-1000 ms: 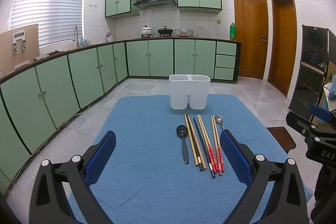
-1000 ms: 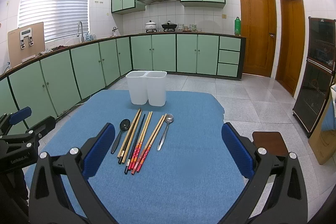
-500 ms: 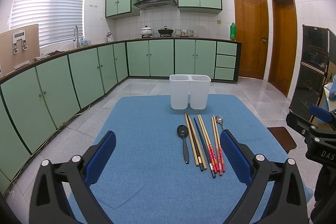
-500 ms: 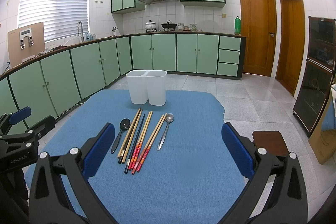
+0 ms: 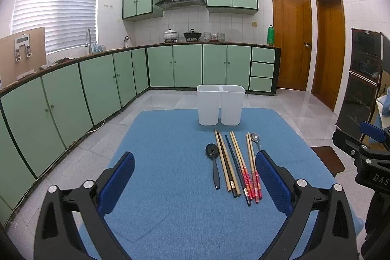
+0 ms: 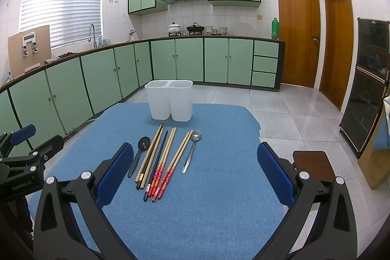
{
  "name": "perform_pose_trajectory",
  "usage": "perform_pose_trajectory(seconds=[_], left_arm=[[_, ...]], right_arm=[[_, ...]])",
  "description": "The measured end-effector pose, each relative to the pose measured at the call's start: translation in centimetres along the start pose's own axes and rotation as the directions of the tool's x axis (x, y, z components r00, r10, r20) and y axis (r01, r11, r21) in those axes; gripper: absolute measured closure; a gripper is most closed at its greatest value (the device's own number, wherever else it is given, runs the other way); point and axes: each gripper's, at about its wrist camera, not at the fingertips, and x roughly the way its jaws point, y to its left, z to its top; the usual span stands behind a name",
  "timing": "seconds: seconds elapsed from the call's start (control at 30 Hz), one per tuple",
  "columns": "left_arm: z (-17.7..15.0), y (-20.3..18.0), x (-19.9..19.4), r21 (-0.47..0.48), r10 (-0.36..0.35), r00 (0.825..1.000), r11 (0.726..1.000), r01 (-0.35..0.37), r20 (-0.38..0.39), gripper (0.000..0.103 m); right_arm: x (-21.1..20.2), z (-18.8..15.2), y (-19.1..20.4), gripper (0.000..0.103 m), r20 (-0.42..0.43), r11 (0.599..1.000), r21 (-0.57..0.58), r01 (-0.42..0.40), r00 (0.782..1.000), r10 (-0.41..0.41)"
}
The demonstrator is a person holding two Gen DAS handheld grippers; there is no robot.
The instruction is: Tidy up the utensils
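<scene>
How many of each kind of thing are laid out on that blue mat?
Spoons: 2, a black spoon and a metal spoon
Chopsticks: 8, as best I can tell where they overlap
White two-part holder: 1
Total: 11

"DAS" partly cut off on right gripper [image 5: 373,177] body, "GenRobot.AI" on left gripper [image 6: 22,187] body
</scene>
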Motion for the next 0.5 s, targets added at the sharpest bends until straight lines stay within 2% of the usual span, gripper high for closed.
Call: perform_pose_trajectory(seconds=[0.33, 0.5], left_arm=[[-0.3, 0.3, 1.8, -0.003, 0.003, 0.999, 1.000, -0.003, -0.034, 0.006], [-0.4, 0.6, 5.5, 0.013, 0.015, 0.996, 1.000, -0.014, -0.093, 0.006]], right_arm=[[1.3, -0.2, 0.1, 0.005, -0.031, 1.000, -0.005, 0.007, 1.000, -0.007], [5.4, -0.1, -0.6, 0.005, -0.108, 1.000, 0.003, 0.009, 0.994, -0.009]])
